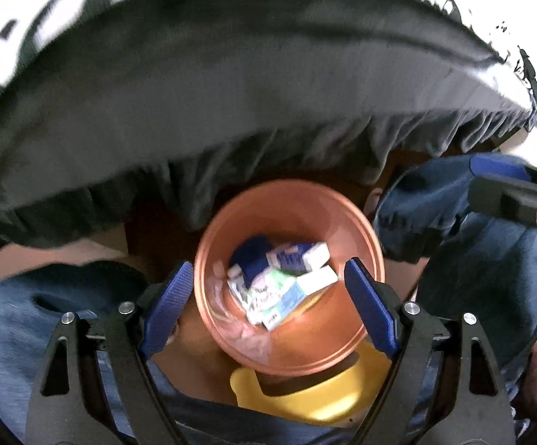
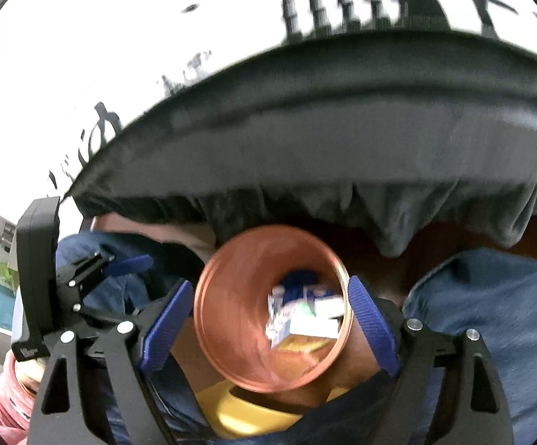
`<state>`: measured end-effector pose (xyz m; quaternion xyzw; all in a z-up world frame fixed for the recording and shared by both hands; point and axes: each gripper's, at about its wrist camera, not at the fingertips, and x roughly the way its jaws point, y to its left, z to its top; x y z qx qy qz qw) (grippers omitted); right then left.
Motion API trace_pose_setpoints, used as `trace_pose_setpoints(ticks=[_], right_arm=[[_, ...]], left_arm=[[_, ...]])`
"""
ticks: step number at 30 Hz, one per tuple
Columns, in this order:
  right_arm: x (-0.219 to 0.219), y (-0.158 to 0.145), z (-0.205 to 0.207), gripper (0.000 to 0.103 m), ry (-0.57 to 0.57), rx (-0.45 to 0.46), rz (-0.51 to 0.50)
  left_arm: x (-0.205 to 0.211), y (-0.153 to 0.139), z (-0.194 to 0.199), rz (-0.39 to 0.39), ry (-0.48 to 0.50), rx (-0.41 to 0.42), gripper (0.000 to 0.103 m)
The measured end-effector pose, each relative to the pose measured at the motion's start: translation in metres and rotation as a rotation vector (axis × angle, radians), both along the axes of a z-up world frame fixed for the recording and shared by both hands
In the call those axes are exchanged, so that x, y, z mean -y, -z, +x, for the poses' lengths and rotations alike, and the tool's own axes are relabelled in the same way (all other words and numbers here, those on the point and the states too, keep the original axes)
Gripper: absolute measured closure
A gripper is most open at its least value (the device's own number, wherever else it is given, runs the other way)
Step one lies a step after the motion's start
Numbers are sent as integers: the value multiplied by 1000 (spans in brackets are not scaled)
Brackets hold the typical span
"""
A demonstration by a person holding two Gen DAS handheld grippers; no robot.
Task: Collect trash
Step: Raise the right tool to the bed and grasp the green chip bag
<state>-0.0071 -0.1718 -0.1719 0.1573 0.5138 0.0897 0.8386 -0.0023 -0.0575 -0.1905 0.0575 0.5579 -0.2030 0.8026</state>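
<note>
Both tools splayed wide and gripping nothing: left tool [image 1: 268,289], right tool [image 2: 272,307], each hanging over the orange bin [image 1: 357,222]. Crumpled wrappers and small cartons [image 1: 283,282], apparently the collected trash, lying at its bottom. Best lifted straight clear of the rim before reaching for further scraps on the worktop [image 2: 83,55]

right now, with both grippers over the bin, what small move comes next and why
Probably lift both away toward the table for more trash. The left gripper and right gripper are open and empty above the round orange plastic bin, and small white and blue cartons already lie inside.
</note>
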Motion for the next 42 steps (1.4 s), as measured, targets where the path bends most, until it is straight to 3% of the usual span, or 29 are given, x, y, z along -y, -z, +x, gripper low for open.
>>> trace_pose_setpoints(ticks=[6, 8, 12, 14, 18, 21, 25, 29, 33, 42], right_arm=[[12, -53, 20, 11, 29, 160, -83], [17, -77, 37, 10, 42, 258, -120], [17, -117, 81, 6, 28, 433, -299], [17, -127, 107, 6, 19, 478, -387], [18, -132, 165, 6, -27, 494, -563], [12, -125, 209, 6, -123, 477, -804], [16, -108, 246, 6, -173, 396, -935], [30, -95, 263, 34, -146, 315, -895], [42, -101, 250, 60, -106, 330, -853], [54, -129, 175, 66, -88, 429, -687]], left_arm=[[-4, -40, -4, -10, -8, 131, 20], [-8, -51, -4, -25, -21, 170, 15], [-12, -61, -4, -55, -34, 186, 15], [-14, -63, -3, -54, -40, 186, 15], [-22, -60, 0, -62, -69, 172, 15], [-30, -57, 3, -76, -101, 151, 15], [-36, -54, 7, -81, -126, 130, 15], [-38, -53, 13, -85, -142, 112, 15], [-41, -60, 17, -97, -142, 122, 15], [-35, -108, 33, -185, -86, 222, 15]])
